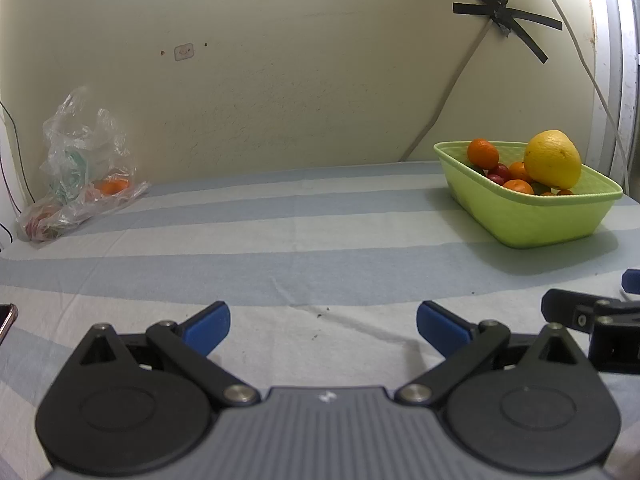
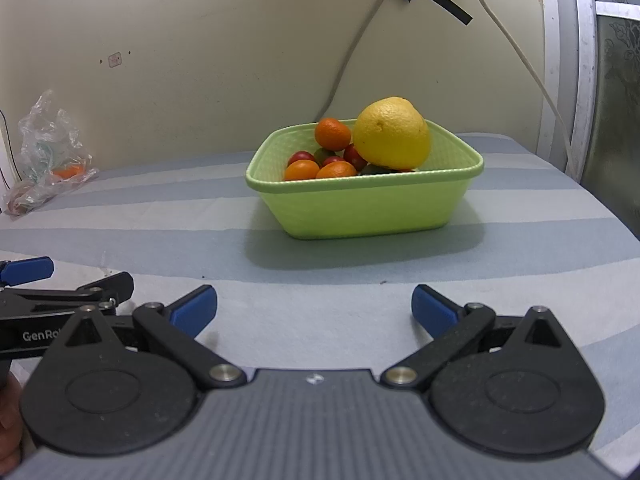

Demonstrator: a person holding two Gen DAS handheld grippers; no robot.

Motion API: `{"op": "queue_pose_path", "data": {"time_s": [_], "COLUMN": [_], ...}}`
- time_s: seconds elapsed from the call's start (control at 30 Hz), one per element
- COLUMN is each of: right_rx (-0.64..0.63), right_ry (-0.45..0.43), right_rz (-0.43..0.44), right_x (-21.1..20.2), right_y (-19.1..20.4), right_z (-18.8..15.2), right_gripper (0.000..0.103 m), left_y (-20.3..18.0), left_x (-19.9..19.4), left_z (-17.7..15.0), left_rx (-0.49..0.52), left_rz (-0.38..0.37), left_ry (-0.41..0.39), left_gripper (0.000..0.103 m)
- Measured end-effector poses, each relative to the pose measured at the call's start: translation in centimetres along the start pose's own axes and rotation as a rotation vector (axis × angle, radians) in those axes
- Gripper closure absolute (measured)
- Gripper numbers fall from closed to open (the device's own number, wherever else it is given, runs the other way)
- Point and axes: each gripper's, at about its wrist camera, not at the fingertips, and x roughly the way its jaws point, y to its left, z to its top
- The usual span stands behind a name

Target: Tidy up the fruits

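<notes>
Both tongs rest low over the striped bench (image 2: 160,240), spread wide and holding nothing: the left tongs (image 1: 323,326) sit just beside the right tongs (image 2: 314,312). Ahead of the right tongs stands the green basket (image 2: 372,208), heaped with small oranges, red fruits and a large yellow citrus (image 2: 394,134) perched on top, likely because it went in last. Far ahead-left of the left tongs, against the wall, a plastic bag (image 1: 80,172) holds an orange fruit (image 1: 114,187), probably awaiting transfer.
</notes>
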Motion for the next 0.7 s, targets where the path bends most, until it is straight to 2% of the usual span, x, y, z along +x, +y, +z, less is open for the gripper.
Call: {"op": "queue_pose_path", "data": {"time_s": [0.7], "right_rx": [0.002], "right_ry": [0.001], "right_rz": [0.002], "right_x": [0.08], "right_y": [-0.12], "right_z": [0.04], "right_gripper": [0.0], "left_y": [-0.18], "left_x": [-0.02], "left_z": [-0.05], "left_rx": [0.007], "left_rz": [-0.003], "left_ry": [-0.004], "left_gripper": [0.0]}}
